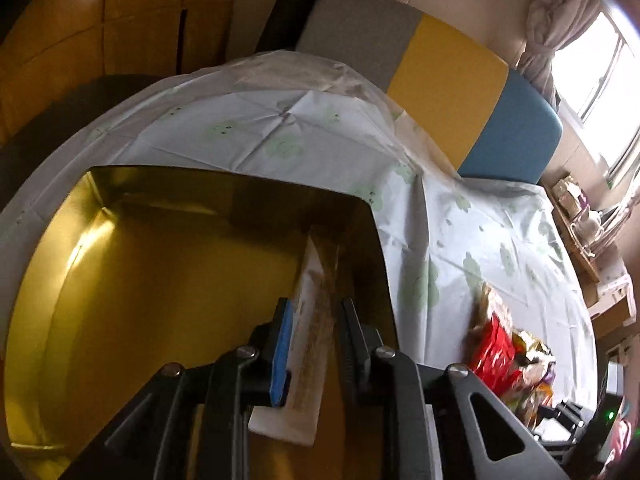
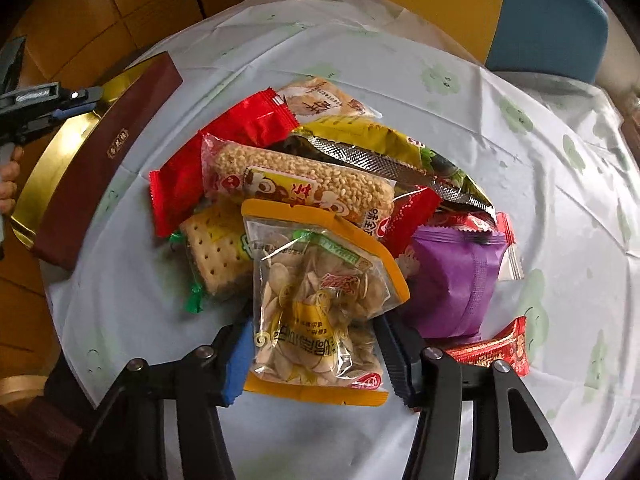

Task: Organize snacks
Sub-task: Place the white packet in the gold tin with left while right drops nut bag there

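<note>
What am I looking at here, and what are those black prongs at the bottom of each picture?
There is no robot: a person holds a two-fingered gripper in each hand, and a wide-angle camera on each looks along its fingers. The prongs are those fingers. One picture comes from the left gripper, which points into a gold-lined box. A white snack packet leans on the box wall between its jaws, which look loose around it rather than clamped. The other comes from the right gripper, closed on a clear seed packet. That packet tops a pile of snacks on a tablecloth, including a purple packet and a cracker packet. The same box shows at that picture's left.
</note>
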`<state>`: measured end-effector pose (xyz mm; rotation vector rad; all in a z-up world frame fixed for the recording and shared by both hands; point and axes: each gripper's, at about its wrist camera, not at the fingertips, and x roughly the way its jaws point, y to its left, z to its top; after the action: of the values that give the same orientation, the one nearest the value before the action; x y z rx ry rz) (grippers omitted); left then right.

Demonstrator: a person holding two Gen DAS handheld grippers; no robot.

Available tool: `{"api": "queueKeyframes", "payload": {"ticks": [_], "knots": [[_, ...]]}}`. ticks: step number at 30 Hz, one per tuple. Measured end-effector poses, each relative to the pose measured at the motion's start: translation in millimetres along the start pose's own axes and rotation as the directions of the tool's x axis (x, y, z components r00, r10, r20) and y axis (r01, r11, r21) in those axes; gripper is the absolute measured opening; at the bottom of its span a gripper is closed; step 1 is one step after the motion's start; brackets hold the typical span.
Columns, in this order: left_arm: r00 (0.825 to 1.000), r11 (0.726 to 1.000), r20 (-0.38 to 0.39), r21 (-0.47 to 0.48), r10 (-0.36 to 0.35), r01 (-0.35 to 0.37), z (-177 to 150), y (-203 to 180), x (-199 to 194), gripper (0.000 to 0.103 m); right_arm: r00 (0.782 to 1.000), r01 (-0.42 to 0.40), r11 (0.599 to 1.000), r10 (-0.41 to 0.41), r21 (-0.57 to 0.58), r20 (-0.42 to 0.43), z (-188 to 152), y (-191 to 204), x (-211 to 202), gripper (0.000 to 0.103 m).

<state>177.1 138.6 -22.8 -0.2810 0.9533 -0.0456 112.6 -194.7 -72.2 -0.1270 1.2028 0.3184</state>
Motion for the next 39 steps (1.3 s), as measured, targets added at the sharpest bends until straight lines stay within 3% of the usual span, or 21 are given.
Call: {"api": "queueKeyframes", "payload": {"ticks": [9,13,17,22,27,32,39], "knots": [[0.998,0.996,0.001,0.063,0.058,-0.058,-40.0,-6.2,-35.1,0.025,1.000,-0.020,1.000,0.020,-0.017,0.001,-1.4,2.5,-3.8,0.051],[0.999,0.998,-0.026,0.045,0.033,-0.032,-52.7,-2.1,-41.8,0.025,0.999,-0.052,0.998,0.053,-0.033,0.013,-3.2,7.3,-13.3,0.050],[0.999,0.999,0.025,0.026,0.037,-0.038,-60.8,4.2,-58.0,0.028,0.989,-0.132,0.990,0.134,-0.049,0.055,-3.1,11.9,-29.6,0.050],[0.995,0.998,0.086,-0.041,0.048,-0.045,-64.3,23.5,-78.0,0.031,0.987,-0.154,0.986,0.157,-0.070,0.035,-5.2,22.0,-32.0,0.050],[0.991,0.995,0.116,-0.077,0.072,-0.063,-65.2,39.9,-86.5,0.031,0.976,-0.197,0.973,0.207,-0.116,0.074,3.2,53.6,-53.5,0.050],[0.991,0.996,0.122,-0.084,0.052,-0.042,-68.0,47.9,-92.9,0.031,0.945,-0.275,0.943,0.301,-0.185,0.126,29.0,107.9,-71.0,0.050],[0.984,0.990,0.154,-0.123,0.093,-0.074,-67.5,61.8,-106.2,0.031,0.913,-0.343,0.906,0.383,-0.248,0.138,66.1,182.7,-64.6,0.051]]}}
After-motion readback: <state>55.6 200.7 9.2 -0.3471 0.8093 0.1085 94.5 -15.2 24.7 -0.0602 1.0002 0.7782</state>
